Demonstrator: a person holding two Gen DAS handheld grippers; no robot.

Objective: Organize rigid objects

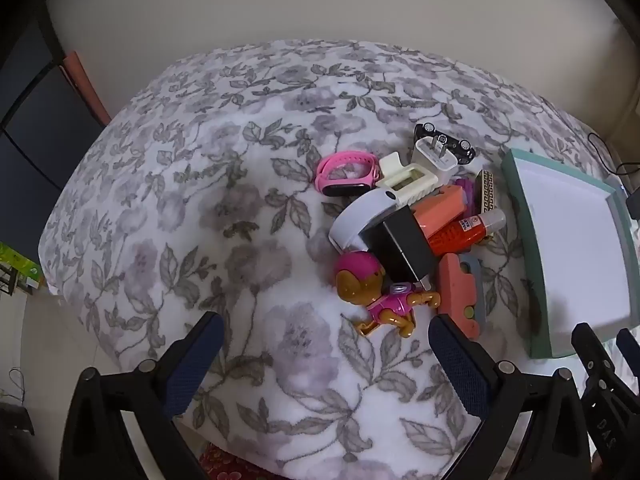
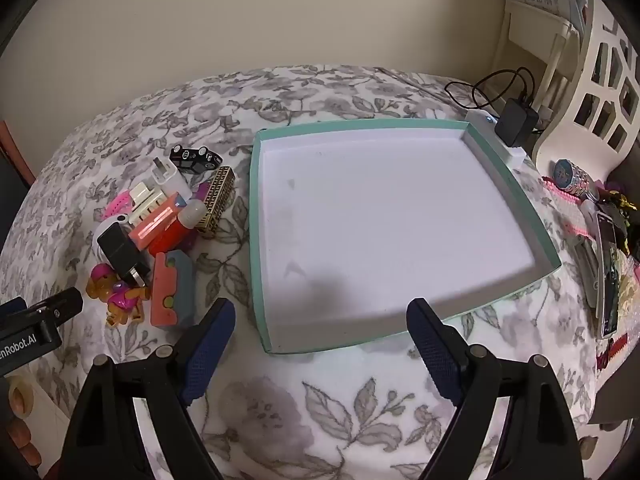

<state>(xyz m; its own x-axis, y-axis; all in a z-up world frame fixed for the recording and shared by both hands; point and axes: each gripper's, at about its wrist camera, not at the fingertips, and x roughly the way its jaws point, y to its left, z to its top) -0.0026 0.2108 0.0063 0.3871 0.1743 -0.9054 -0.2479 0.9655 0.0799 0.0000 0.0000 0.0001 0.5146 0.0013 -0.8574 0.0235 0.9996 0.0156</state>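
While both tongs (image 1: 326,328) (image 2: 320,316) gape, tray (image 2: 256,208) empty.

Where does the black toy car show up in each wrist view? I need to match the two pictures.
Left wrist: the black toy car lies right of centre, at the far end of the pile, behind the white plug.
Right wrist: the car lies upper left, at the far end of the pile.
Shared landmark: the teal-rimmed tray, right of the pile in both.
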